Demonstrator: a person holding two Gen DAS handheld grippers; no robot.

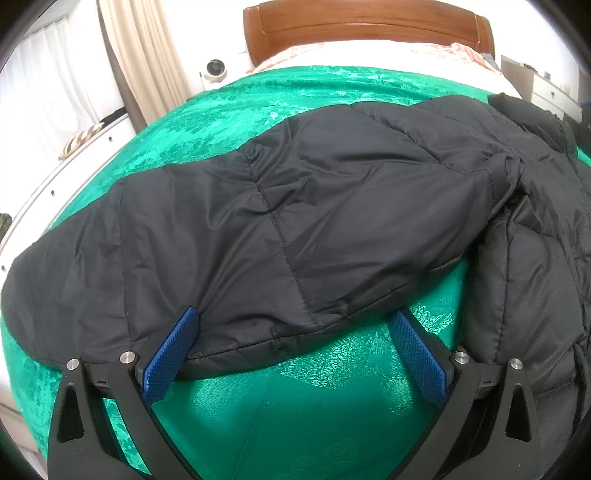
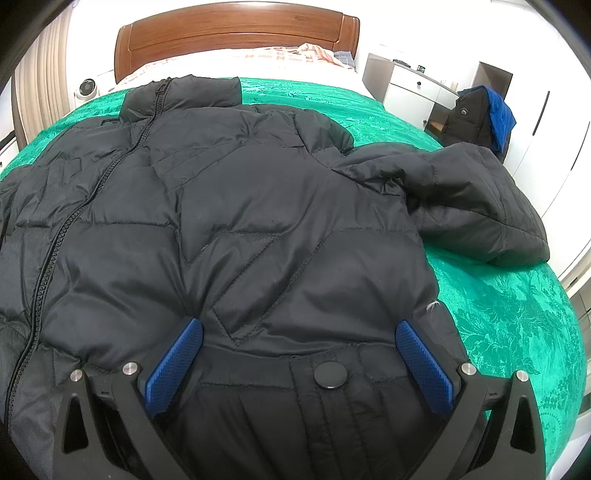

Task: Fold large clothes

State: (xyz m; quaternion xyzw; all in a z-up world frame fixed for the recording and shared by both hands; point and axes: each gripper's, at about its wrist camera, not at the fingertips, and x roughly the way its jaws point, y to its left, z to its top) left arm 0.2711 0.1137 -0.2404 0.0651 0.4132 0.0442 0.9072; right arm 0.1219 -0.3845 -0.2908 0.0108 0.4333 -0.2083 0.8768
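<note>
A large black quilted jacket (image 2: 240, 221) lies spread front-up on a bed with a green cover (image 2: 509, 325), its zipper (image 2: 66, 229) running down the left. One sleeve (image 1: 258, 229) stretches out across the left wrist view, and the other sleeve (image 2: 461, 199) lies bunched at the right. My left gripper (image 1: 295, 325) is open, its blue pads (image 1: 173, 354) at the near edge of the sleeve. My right gripper (image 2: 299, 332) is open, low over the jacket's hem beside a round snap button (image 2: 330, 373).
A wooden headboard (image 2: 236, 33) and a pale patterned sheet (image 2: 258, 59) are at the far end of the bed. A white cabinet (image 2: 413, 88) and a chair with dark and blue clothes (image 2: 480, 118) stand at the right. Curtains (image 1: 140, 55) hang at the left.
</note>
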